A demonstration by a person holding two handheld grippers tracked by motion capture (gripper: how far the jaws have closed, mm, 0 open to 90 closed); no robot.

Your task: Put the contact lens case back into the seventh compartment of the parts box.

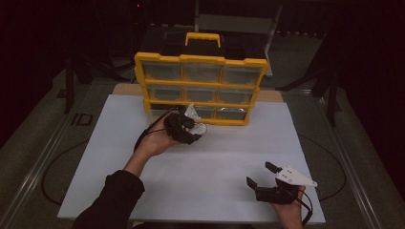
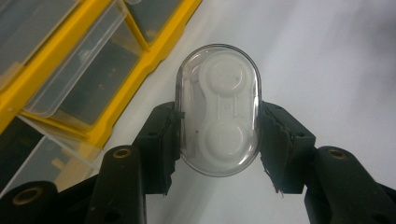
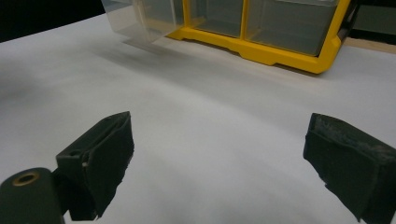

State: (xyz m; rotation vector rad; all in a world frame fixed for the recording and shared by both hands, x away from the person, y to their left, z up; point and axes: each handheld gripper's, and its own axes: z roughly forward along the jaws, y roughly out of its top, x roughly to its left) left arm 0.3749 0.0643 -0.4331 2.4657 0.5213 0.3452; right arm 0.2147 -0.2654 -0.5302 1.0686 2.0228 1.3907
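A clear oval case [image 2: 218,109] with a white two-cup lens holder inside sits squeezed between the black pads of my left gripper [image 2: 218,140], which is shut on it. From above, that gripper [image 1: 193,128] hangs just in front of the bottom row of a yellow drawer organizer [image 1: 200,59], with the case [image 1: 200,128] at its tip. One clear drawer [image 2: 79,70] of the organizer [image 2: 154,51] is pulled out beside the case. My right gripper [image 1: 261,173] rests low over the white board near its front right, jaws wide apart and empty [image 3: 219,163].
The white board [image 1: 224,148] covers the table; the organizer [image 3: 261,42] stands upright at its far edge, a pulled-out clear drawer [image 3: 140,18] jutting from its lower left. A black handle bin sits behind it. Cables trail from both grippers.
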